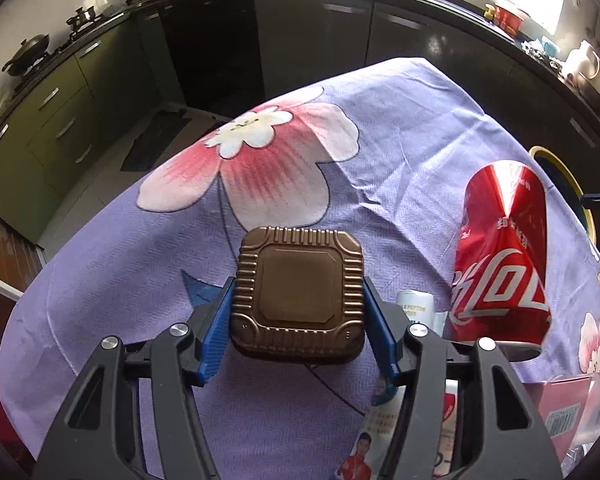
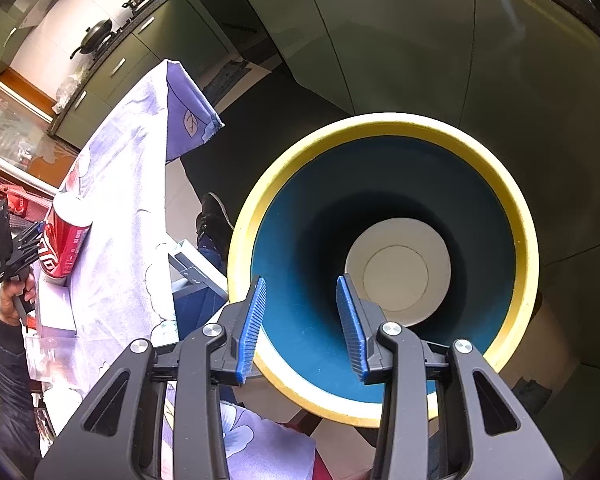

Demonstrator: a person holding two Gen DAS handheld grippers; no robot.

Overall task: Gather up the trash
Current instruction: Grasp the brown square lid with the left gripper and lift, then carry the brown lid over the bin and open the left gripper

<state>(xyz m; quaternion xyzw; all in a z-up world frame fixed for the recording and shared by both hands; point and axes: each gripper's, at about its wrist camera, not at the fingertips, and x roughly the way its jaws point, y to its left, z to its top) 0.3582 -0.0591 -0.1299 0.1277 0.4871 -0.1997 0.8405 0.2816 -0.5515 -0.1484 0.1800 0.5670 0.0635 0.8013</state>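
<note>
Ribbed brown square tray (image 1: 299, 294), glossy plastic

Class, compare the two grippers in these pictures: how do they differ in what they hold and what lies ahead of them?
The left gripper has its fingers against the sides of a brown ribbed tray; the right gripper holds nothing. The left gripper is above the floral tablecloth; the right gripper points into a yellow-rimmed bin. Both have blue ribbed pads and black frames.
</note>
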